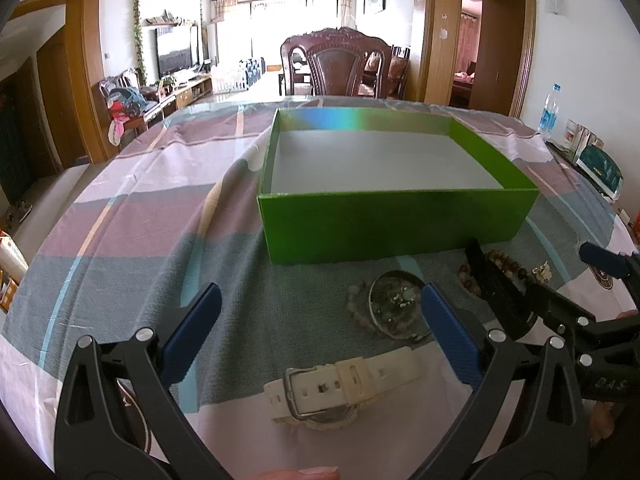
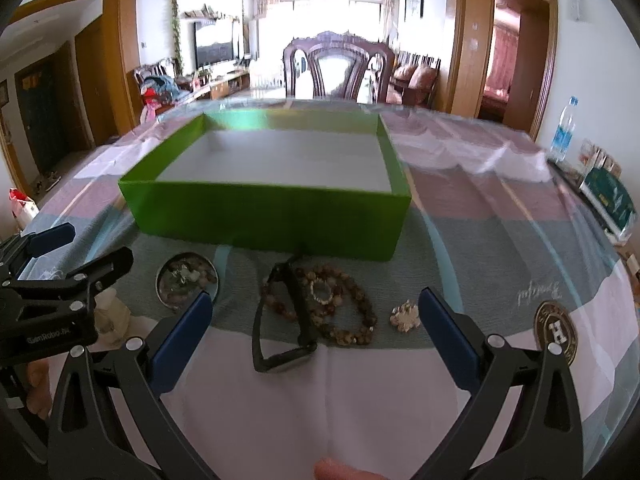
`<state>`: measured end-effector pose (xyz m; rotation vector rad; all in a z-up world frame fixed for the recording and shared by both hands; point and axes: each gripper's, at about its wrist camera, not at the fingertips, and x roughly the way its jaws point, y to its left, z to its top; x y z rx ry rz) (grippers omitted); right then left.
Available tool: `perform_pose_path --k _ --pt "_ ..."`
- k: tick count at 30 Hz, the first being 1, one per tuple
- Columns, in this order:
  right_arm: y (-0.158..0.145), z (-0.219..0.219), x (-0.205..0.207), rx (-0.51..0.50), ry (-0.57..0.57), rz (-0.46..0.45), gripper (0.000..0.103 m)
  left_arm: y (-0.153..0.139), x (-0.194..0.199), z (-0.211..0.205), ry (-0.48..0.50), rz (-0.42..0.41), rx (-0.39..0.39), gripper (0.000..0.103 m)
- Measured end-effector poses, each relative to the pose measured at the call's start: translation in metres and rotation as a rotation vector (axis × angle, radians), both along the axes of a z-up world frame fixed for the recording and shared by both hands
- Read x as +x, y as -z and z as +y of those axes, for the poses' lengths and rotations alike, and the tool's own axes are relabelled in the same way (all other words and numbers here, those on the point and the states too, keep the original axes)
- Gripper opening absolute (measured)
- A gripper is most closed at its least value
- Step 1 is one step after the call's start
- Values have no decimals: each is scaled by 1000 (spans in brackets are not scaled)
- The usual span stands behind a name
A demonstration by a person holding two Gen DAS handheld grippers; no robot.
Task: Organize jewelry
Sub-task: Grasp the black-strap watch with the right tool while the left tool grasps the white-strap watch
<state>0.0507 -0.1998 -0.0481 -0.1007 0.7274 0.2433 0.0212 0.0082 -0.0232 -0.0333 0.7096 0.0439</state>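
From the left wrist camera, the left gripper [image 1: 320,316] hangs low over a table draped in a striped cloth [image 1: 132,216], its blue-padded fingers spread wide and holding nothing. A white wristwatch [image 1: 340,388] lies on the cloth between them, close to the camera. Just beyond it sits a round metal dish [image 1: 394,304] of small jewelry, with a pale bead bracelet [image 1: 358,308] against its left side. An open green box [image 1: 396,220], empty inside, stands farther back. The right gripper [image 1: 532,268] enters from the right.

From the right wrist camera, the right gripper [image 2: 314,318] also has its fingers wide apart and empty. Between them lie a black band [image 2: 280,320], brown bead bracelets [image 2: 340,304] just beside it, and a small pale brooch [image 2: 406,316]. The green box [image 2: 272,216] stands behind them.
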Motion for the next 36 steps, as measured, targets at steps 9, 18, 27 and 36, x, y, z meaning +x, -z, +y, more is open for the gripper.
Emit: perform_pose_path --k 9,18,27,36 --pt "13 -9 14 20 38 105 100 10 9 2 -7 66 -1 99" --pt "26 -12 22 109 -30 224 74 15 12 0 16 95 -9 94" --pt "25 -7 13 126 -64 221 38 20 13 -5 52 116 -25 67" --pt "28 -6 16 109 -53 216 51 21 13 -7 58 121 -21 69"
